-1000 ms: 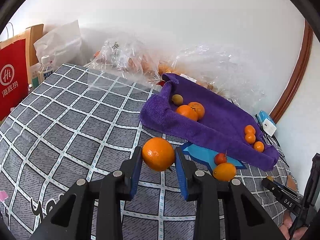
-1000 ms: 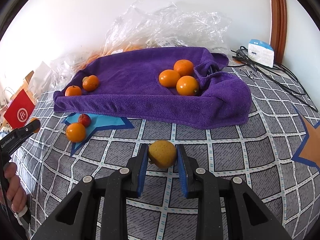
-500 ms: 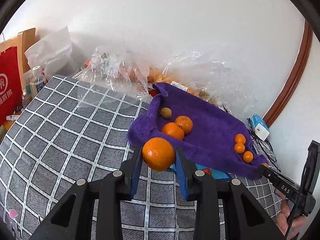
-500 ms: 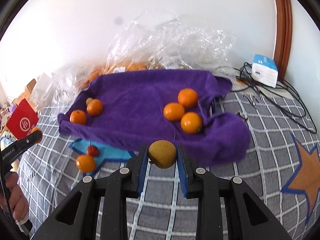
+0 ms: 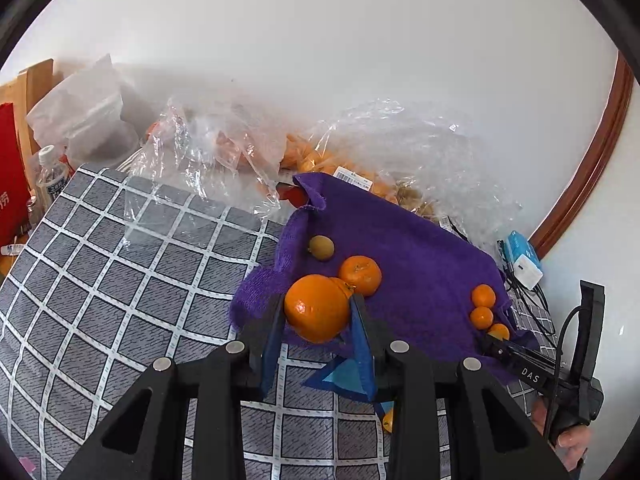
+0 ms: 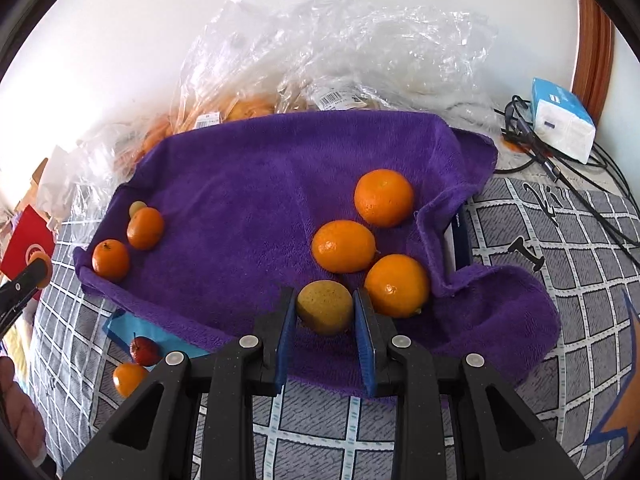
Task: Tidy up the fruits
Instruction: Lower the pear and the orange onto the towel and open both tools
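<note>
Left wrist view first: the left gripper (image 5: 317,322), black plastic arms with blue pads, is clamped on a round glossy orange mandarin (image 5: 317,307). The fruit sits right at the fingertips, squeezed from both sides, and hangs over the near left edge of the fuzzy purple towel (image 5: 404,252). Just past it on the towel lie another smaller mandarin (image 5: 360,275) and a dull yellow-brown little fruit (image 5: 321,247), farther back. Three tiny oranges (image 5: 483,295) line up at the towel's right side. Crinkly clear plastic bags (image 5: 224,152) are piled along the white wall behind, and the grey checked cloth (image 5: 100,280) covers everything to the left.

Right wrist view: the right gripper (image 6: 325,320) pinches a matte yellowish round fruit (image 6: 325,307) between its blue pads, held snug at the tips over the towel's near edge. Just right of it, nearly touching the right pad, is a shiny orange (image 6: 397,285); two more oranges (image 6: 344,245) sit a bit farther back. At the towel's left end there are two small mandarins (image 6: 110,259). Off the towel, near left, a small red fruit (image 6: 143,351) with a stem sits beside a small orange one (image 6: 128,378). A white and blue box (image 6: 562,122) sits far right among black cables.
</note>
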The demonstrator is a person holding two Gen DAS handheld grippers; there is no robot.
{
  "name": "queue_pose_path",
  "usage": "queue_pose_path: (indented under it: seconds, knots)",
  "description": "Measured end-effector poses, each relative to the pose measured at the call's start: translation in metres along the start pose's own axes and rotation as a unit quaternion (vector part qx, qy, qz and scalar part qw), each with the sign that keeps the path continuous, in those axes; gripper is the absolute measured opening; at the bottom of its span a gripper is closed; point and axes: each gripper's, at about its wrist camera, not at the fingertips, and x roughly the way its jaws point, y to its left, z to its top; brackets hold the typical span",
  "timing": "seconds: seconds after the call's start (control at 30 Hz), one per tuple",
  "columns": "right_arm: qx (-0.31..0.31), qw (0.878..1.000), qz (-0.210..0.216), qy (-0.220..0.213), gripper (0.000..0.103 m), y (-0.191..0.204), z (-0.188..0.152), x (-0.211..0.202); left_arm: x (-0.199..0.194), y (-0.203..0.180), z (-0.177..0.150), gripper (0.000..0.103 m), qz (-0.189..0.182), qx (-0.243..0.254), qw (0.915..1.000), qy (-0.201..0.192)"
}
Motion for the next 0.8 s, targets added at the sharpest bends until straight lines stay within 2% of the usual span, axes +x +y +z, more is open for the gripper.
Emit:
queue_pose_path:
  seconds: [0.13,0.27,0.4,0.47,0.6,0.73,0.8]
  knots:
    - [-0.005,1.000,-0.004,0.004,0.029,0.001,0.000,0.003,0.016,-0.014,0.002,0.031,-0.013,0.010,0.9997,0.016]
    - [-0.006,1.000,0.005,0.006,0.035,0.002,0.000,0.002,0.033,-0.031,0.003,0.031,-0.022,0.019,0.9990,0.034]
    - [-0.008,1.000,0.009,0.002,0.037,0.004,-0.002,-0.012,0.048,-0.047,0.004,0.031,-0.030,0.027,0.9978,0.052]
    - [-0.016,1.000,0.007,-0.011,0.042,0.004,-0.005,-0.024,0.053,-0.056,0.005,0.031,-0.029,0.035,0.9975,0.055]
    - [-0.020,0.999,-0.017,-0.033,0.043,-0.004,-0.013,-0.044,0.071,-0.071,0.005,0.031,-0.006,0.049,0.9956,0.079]
    - [-0.004,0.999,-0.028,-0.033,0.043,-0.021,-0.021,-0.053,0.081,-0.079,0.002,0.031,0.013,0.056,0.9945,0.088]
    - [0.002,0.999,-0.033,-0.032,0.043,-0.027,-0.025,-0.055,0.087,-0.082,0.000,0.031,0.040,0.066,0.9922,0.098]
